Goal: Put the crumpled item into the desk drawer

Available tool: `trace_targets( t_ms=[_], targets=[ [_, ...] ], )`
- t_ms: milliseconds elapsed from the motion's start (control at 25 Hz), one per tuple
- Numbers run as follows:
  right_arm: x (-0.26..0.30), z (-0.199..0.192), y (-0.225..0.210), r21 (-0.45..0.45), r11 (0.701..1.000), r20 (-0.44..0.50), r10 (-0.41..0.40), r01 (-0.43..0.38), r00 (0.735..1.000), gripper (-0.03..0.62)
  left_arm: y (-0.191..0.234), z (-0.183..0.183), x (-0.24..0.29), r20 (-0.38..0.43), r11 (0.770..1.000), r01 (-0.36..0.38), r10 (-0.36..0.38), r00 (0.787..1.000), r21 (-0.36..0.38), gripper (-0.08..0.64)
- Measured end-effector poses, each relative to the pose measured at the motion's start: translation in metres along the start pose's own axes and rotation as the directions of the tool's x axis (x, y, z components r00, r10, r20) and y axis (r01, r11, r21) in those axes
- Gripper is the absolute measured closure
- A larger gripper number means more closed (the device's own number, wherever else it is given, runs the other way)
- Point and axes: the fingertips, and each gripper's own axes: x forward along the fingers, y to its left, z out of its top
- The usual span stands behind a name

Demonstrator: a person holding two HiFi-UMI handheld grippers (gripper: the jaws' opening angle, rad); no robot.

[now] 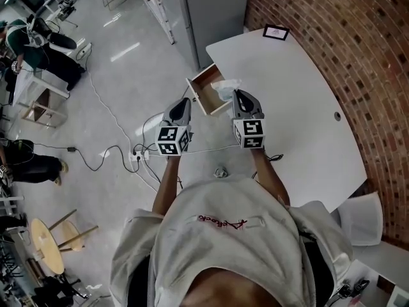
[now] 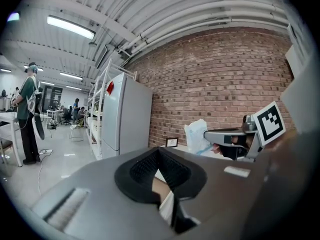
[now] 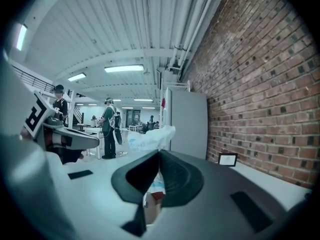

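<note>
A wooden drawer [image 1: 199,99] stands pulled out from the left edge of the white desk [image 1: 300,107]. My right gripper [image 1: 236,94] is shut on the crumpled white item [image 1: 226,87], which hangs over the open drawer. The item pokes up past the jaws in the right gripper view [image 3: 150,136], where the gripper [image 3: 159,153] is closed on it. From the left gripper view the same item [image 2: 197,136] shows in the right gripper [image 2: 212,135]. My left gripper [image 1: 186,100] [image 2: 159,151] is shut with nothing in it, just left of the drawer front.
A small framed picture [image 1: 276,32] stands at the desk's far end beside the brick wall [image 1: 358,37]. A grey cabinet [image 1: 214,11] is behind the drawer. Cables and a power strip [image 1: 137,155] lie on the floor; people [image 1: 25,40] stand far left.
</note>
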Motion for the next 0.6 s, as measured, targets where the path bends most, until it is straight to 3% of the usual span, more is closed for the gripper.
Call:
trace_targets(
  t_ms=[600],
  targets=[
    [0.052, -0.016, -0.014, 0.008, 0.999, -0.055, 0.039, -0.039, 0.998, 0.578, 0.032, -0.009, 0.031, -0.038, 0.998, -0.049, 0.048, 0.998, -0.028, 0.552]
  ],
)
